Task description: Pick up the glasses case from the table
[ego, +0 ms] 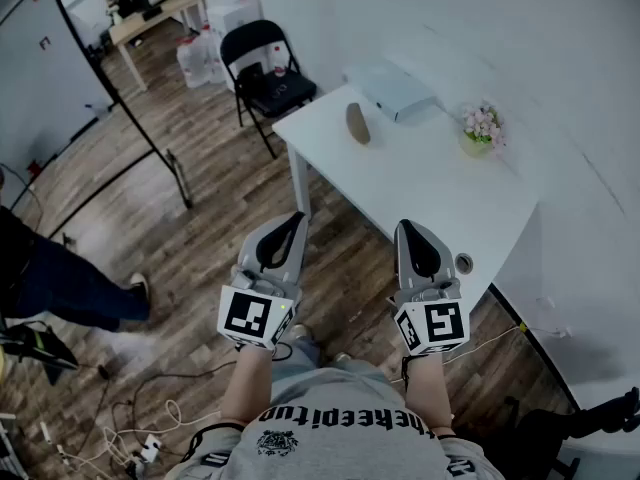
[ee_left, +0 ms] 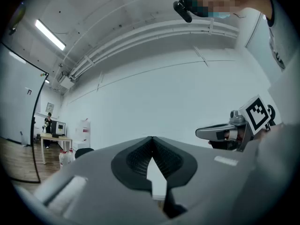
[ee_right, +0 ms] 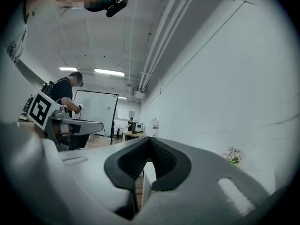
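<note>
The glasses case (ego: 357,123) is a small brownish oval lying near the far left corner of the white table (ego: 430,193). Both grippers hang in front of the person's body, well short of the case and over the wooden floor at the table's near side. My left gripper (ego: 296,217) has its jaws closed together with nothing between them; in its own view the tips (ee_left: 151,138) meet in front of a bare white wall. My right gripper (ego: 406,225) is shut and empty too, with its tips (ee_right: 150,139) touching. Neither gripper view shows the case.
A white box (ego: 395,90) and a small pot of pink flowers (ego: 482,126) stand at the table's far side. A small round object (ego: 463,263) lies at its near edge. A black chair (ego: 265,68) stands left of the table, and a person's leg (ego: 70,288) shows at far left.
</note>
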`<act>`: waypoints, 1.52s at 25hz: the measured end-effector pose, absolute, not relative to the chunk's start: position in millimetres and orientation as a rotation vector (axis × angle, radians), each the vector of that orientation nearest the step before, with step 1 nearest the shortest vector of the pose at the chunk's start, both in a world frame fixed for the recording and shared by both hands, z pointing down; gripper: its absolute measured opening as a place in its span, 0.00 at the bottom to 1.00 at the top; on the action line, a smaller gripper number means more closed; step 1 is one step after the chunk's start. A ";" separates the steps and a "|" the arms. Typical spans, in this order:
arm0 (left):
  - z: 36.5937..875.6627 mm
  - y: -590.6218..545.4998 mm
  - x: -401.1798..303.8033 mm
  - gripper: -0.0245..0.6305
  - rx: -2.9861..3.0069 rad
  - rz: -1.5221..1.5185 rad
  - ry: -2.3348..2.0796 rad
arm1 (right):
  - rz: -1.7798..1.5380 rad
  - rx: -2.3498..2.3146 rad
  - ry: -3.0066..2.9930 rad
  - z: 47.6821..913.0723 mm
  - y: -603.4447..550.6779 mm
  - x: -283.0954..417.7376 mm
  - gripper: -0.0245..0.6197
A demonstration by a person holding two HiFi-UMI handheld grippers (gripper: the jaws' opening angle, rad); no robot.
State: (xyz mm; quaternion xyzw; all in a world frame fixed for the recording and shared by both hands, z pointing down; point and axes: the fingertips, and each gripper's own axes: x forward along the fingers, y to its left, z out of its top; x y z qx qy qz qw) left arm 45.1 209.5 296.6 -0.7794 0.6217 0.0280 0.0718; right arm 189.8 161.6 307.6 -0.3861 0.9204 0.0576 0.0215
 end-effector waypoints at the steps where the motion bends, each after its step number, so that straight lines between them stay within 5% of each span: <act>1: 295.5 209.1 43.4 0.07 -2.345 0.087 1.864 | 0.175 -1.198 2.850 307.5 161.4 188.0 0.04; 38: 308.3 128.8 -73.3 0.07 -2.471 0.134 1.724 | 0.152 -1.432 2.738 317.3 99.5 88.6 0.04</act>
